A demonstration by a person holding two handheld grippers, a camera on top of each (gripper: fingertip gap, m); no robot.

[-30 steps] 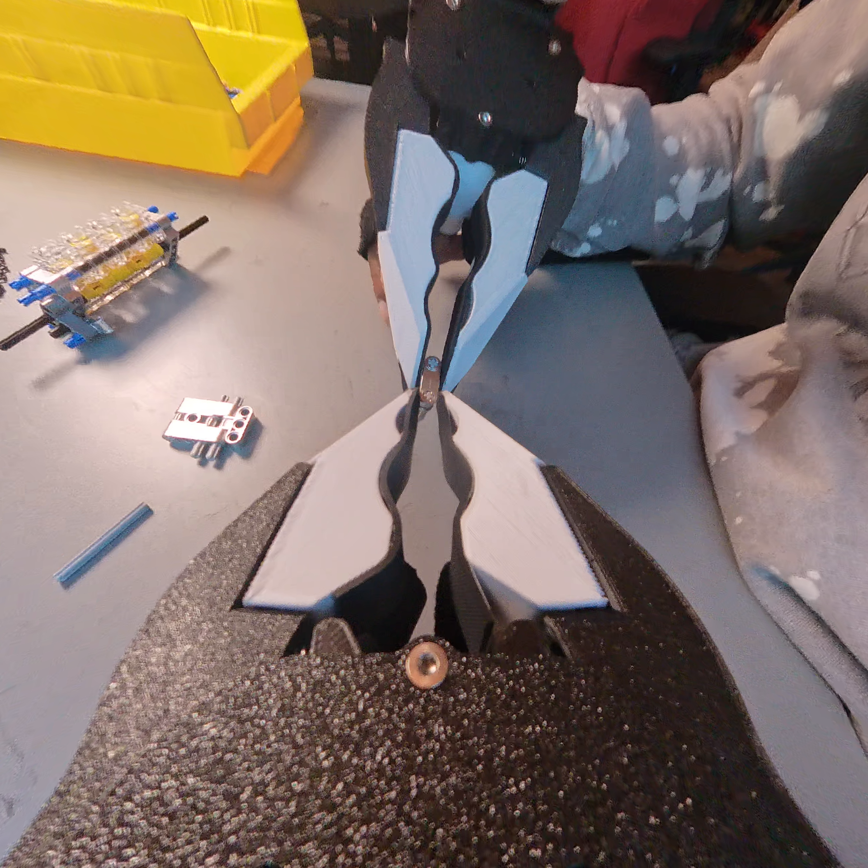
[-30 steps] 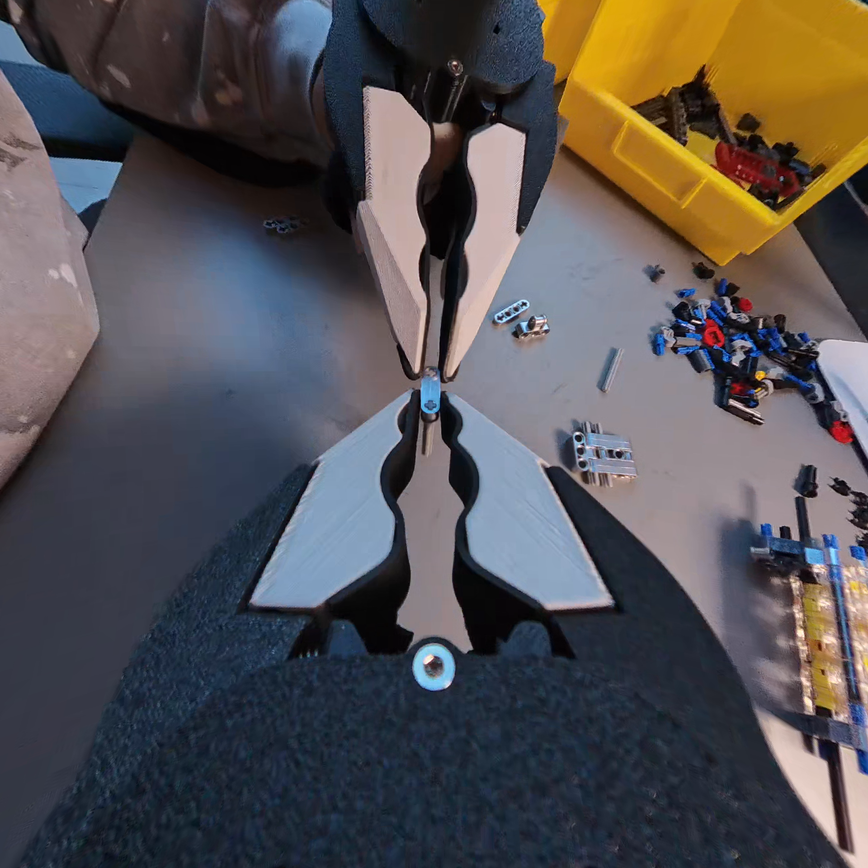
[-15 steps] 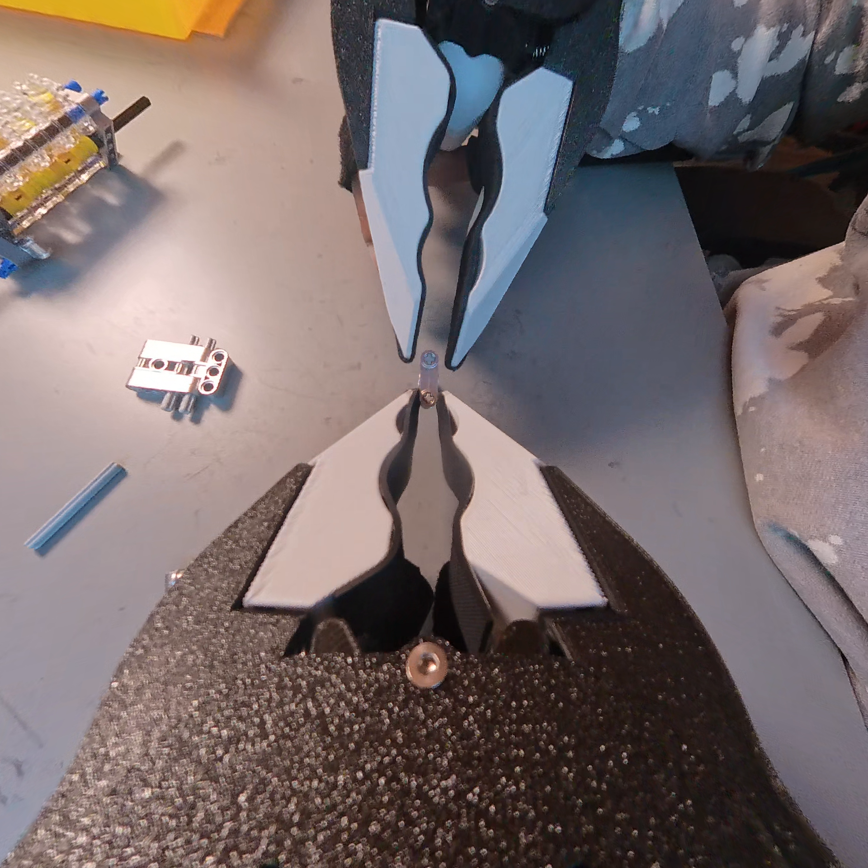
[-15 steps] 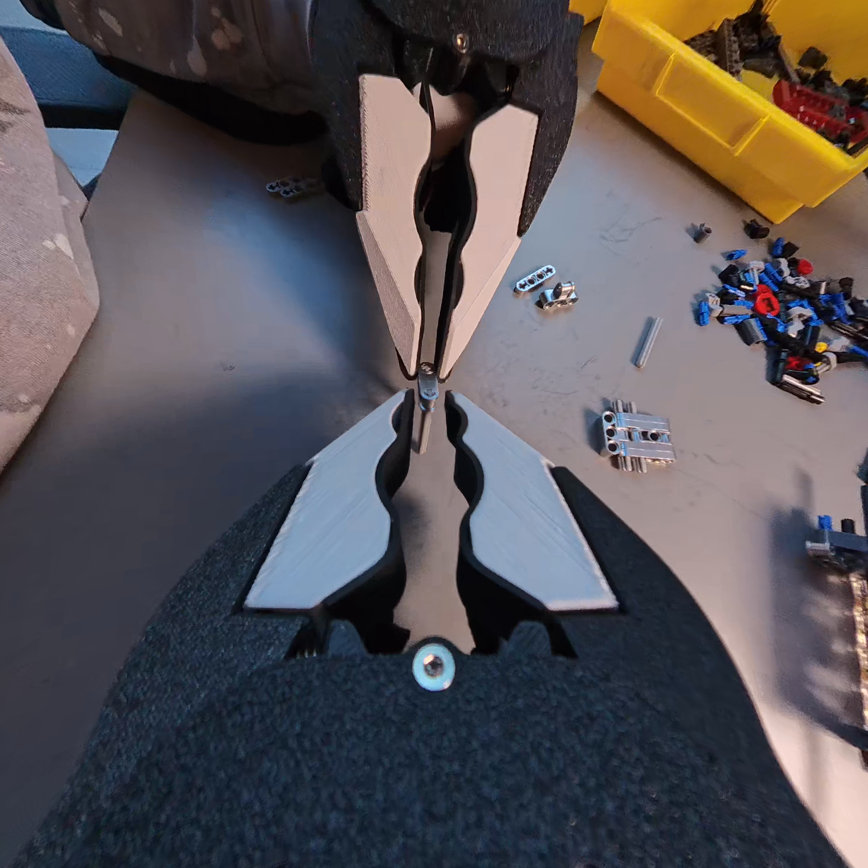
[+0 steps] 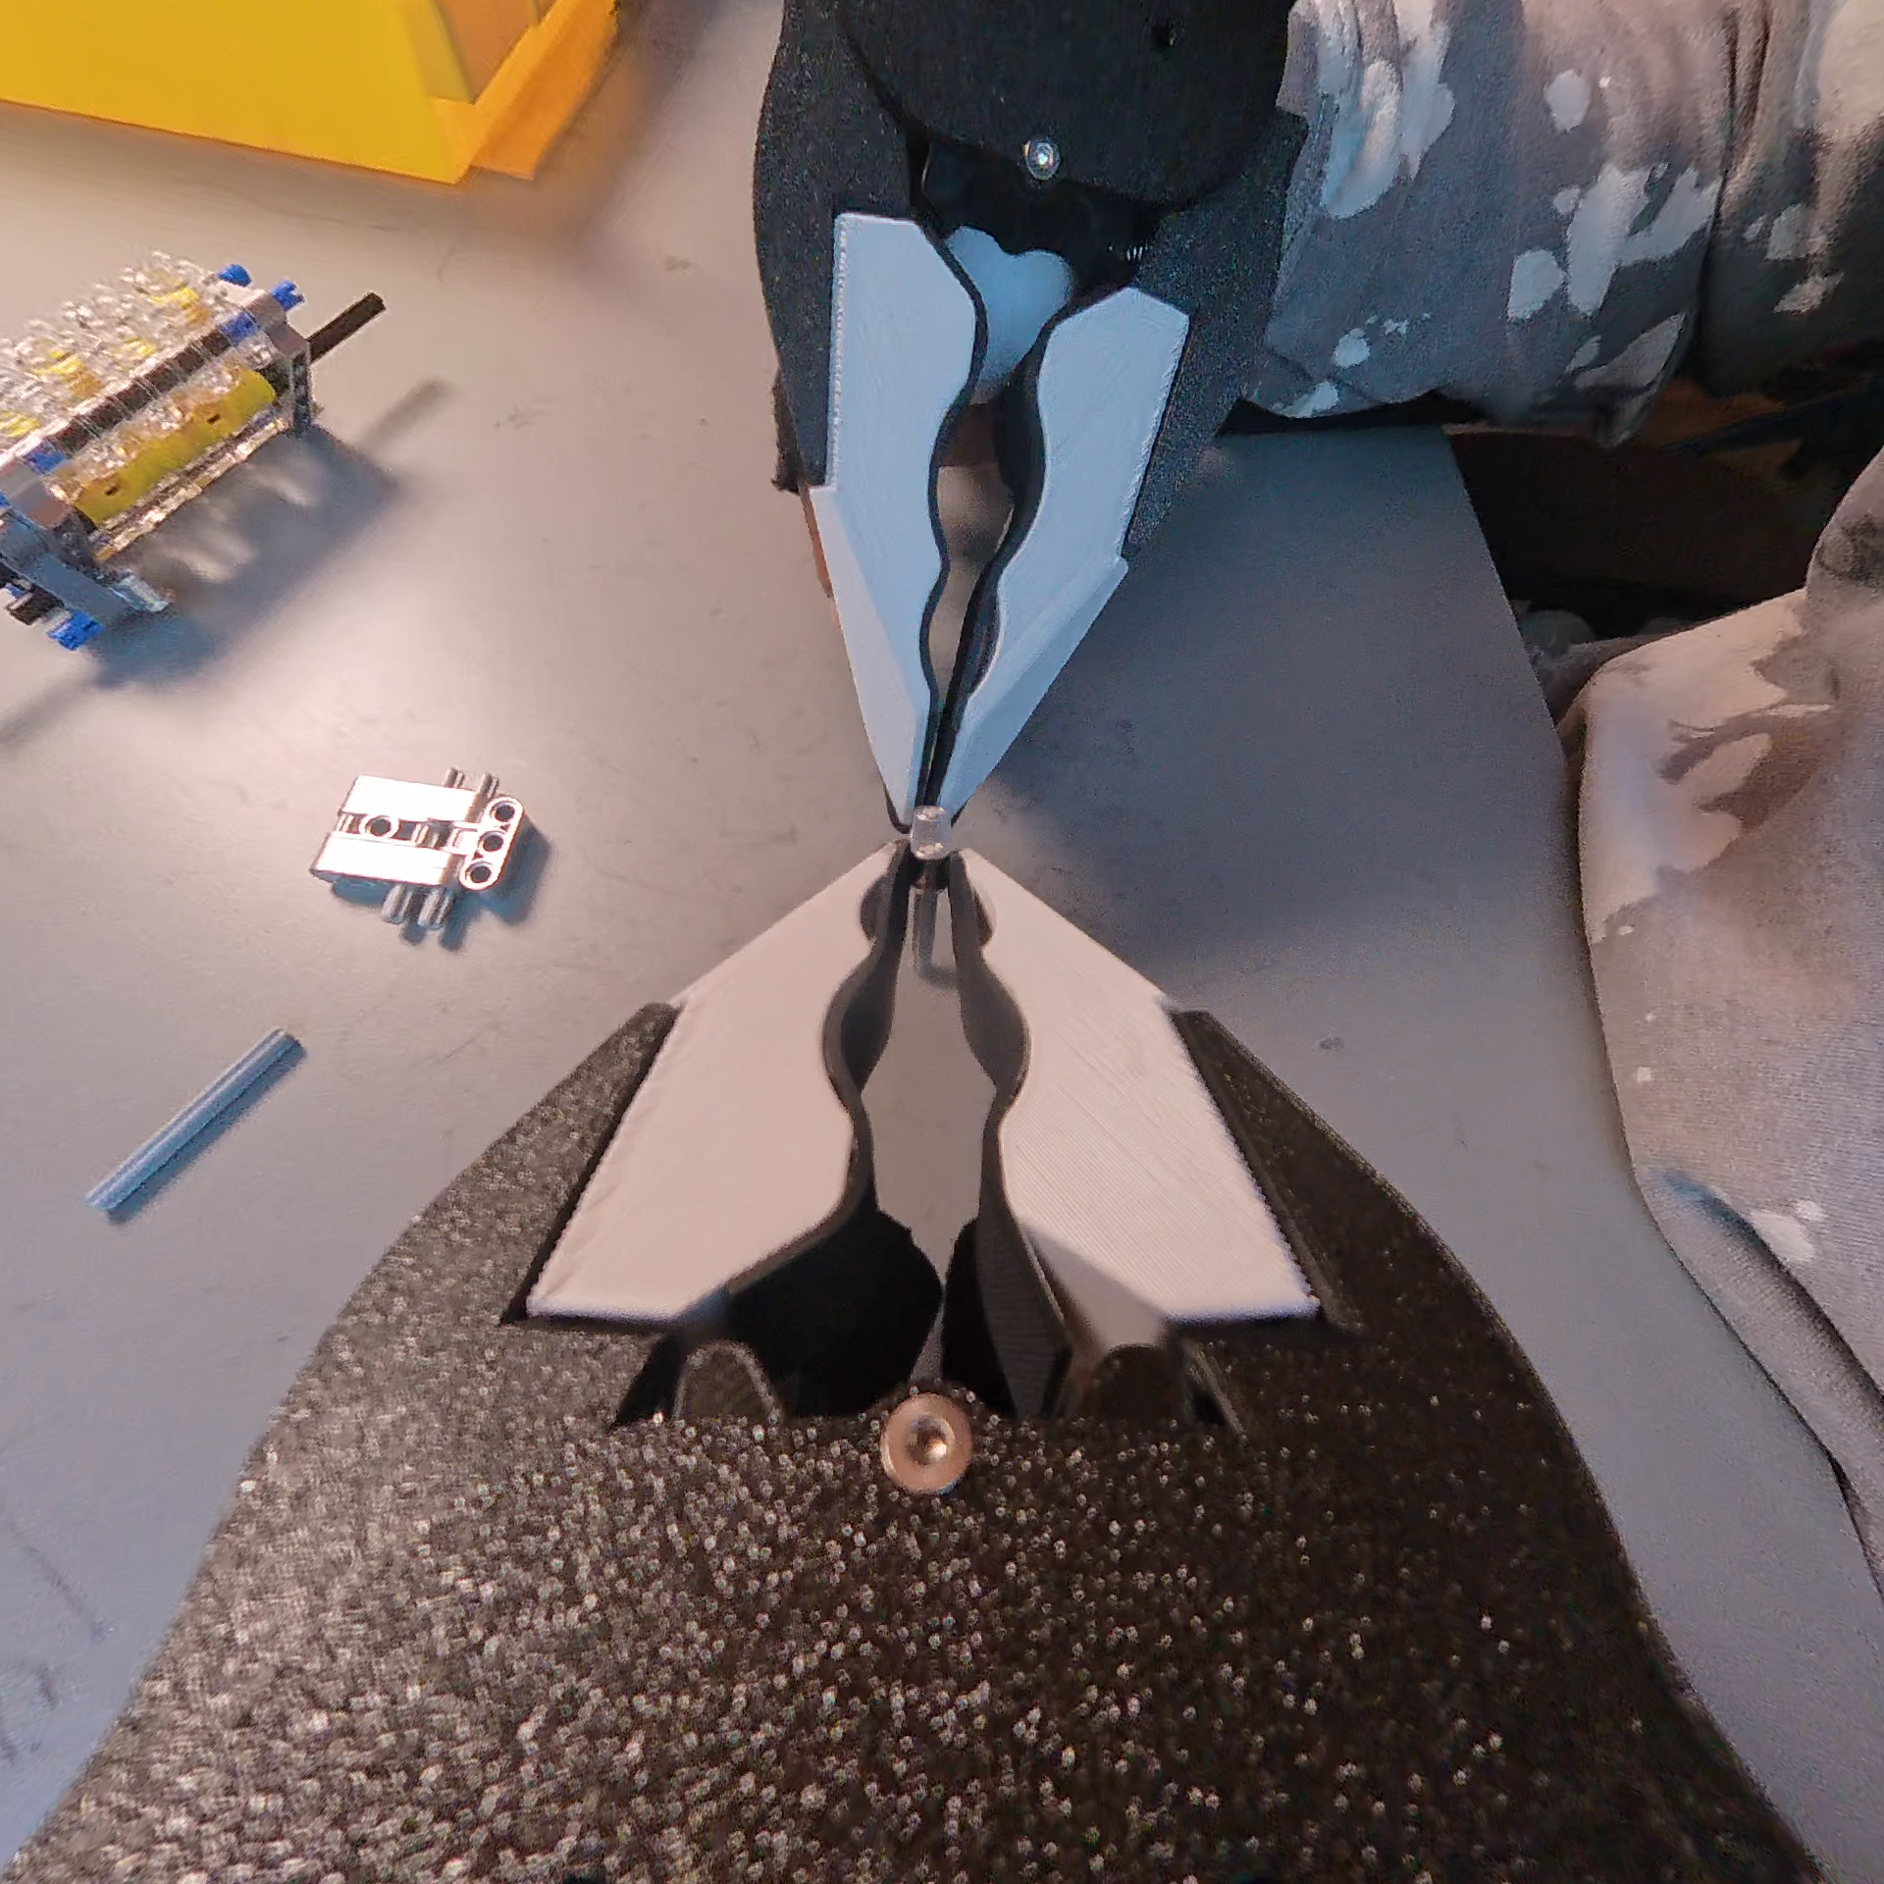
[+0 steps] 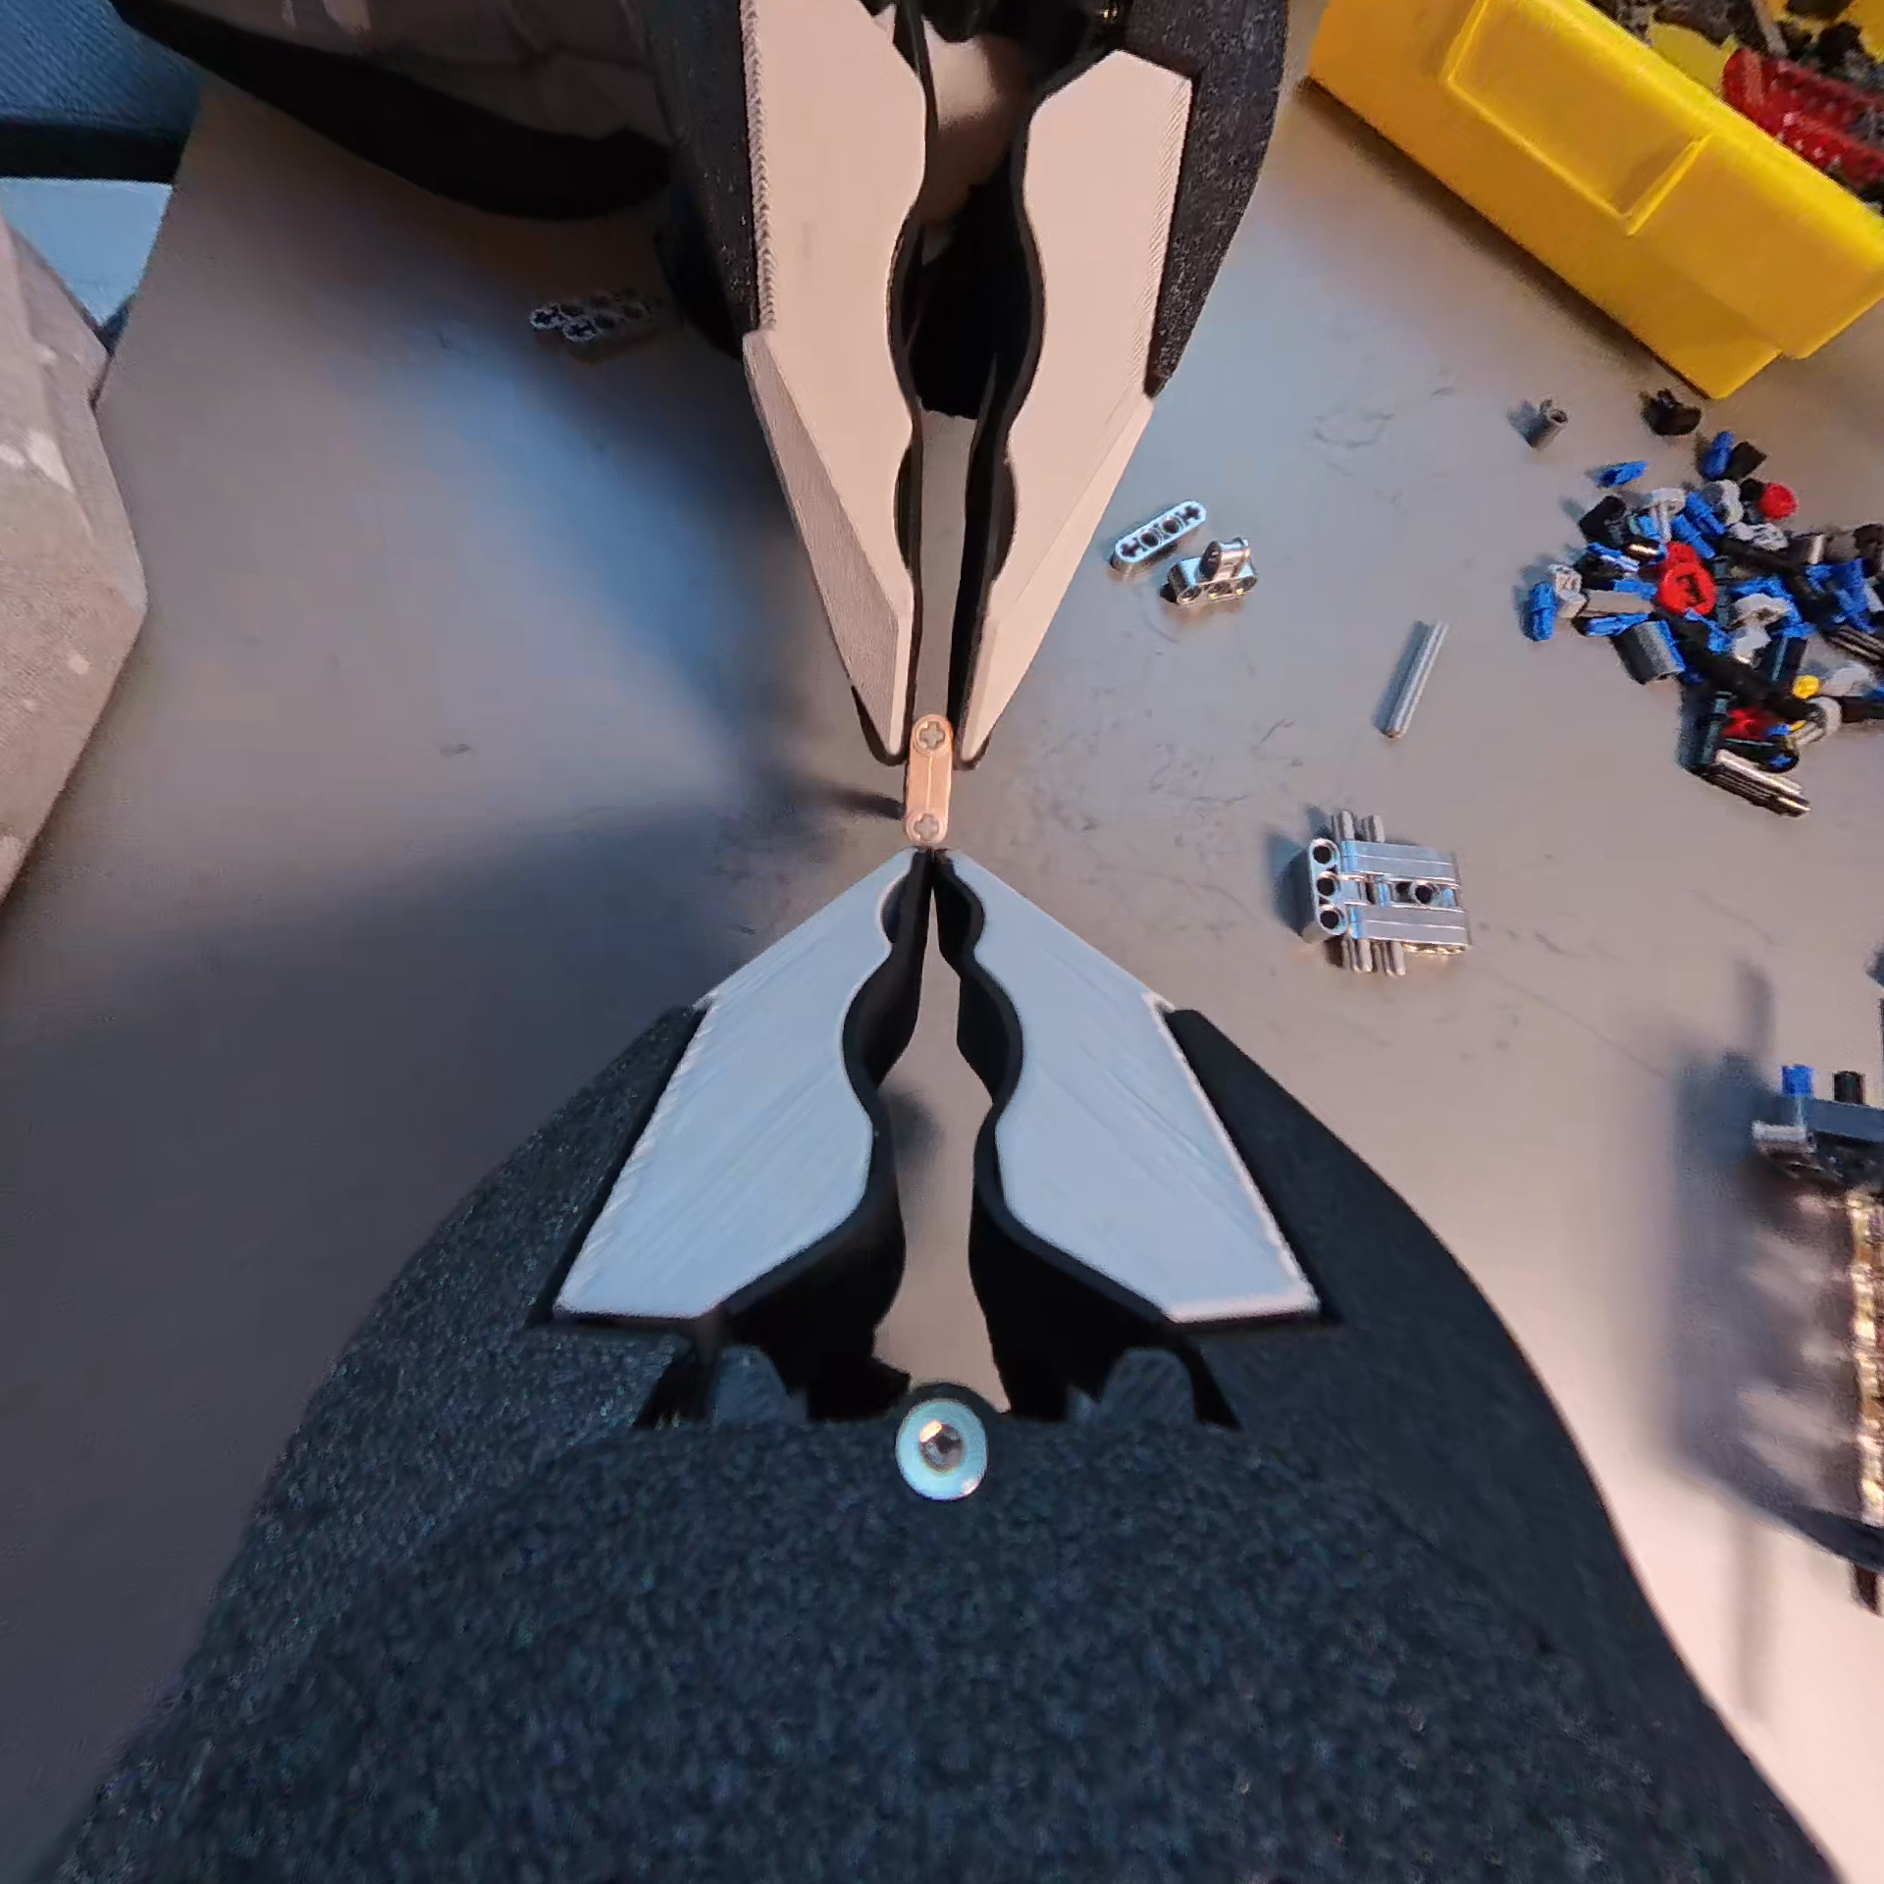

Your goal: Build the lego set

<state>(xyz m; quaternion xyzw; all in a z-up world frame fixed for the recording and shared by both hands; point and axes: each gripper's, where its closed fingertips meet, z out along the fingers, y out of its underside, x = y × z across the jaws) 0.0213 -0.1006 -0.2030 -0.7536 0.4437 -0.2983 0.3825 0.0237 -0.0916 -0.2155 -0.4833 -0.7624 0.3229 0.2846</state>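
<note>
**Surface.** Grey table [image 6: 408, 714], matt and scuffed, with fine scratches. Warm light falls on its right half and shadow on its left in the right wrist view. Little of the room shows beyond the table's edge, only dark ground.

**Held item.** One small flat link [image 6: 931, 780], pale, with a cross-shaped hole at each end. It is held above the table, between the two gripper tips and clear of the loose parts.

**Left gripper** [image 5: 923, 872]. Black body, pale grey fingers. Jaws clamped on one end of the link.

**Right gripper** [image 6: 928, 858]. Same make. Jaws drawn together at the tips, which meet the link's other end. Whether they pinch it cannot be told.

**Also on the table:**
- Yellow bin [image 6: 1590, 173] at the far edge, holding dark and red parts.
- Heap of small parts [image 6: 1723, 612], blue, black, grey and red, near the bin.
- Grey block [image 6: 1387, 897] with a row of holes and short pins, lying flat, well apart from the grippers.
- Thin grey rod [image 6: 1412, 678], between the block and the heap.
- Two small grey pieces [image 6: 1183, 561], lying side by side near the left gripper's fingers.
- Small dark piece [image 6: 596, 311] on the shaded side.
- Clear and yellow assembly [image 5: 133, 408] with blue pins and a black shaft through it.

**Person.** Mottled grey sleeve [image 5: 1529, 204] behind the right gripper. More of the same cloth lies off the table's edge.
</note>
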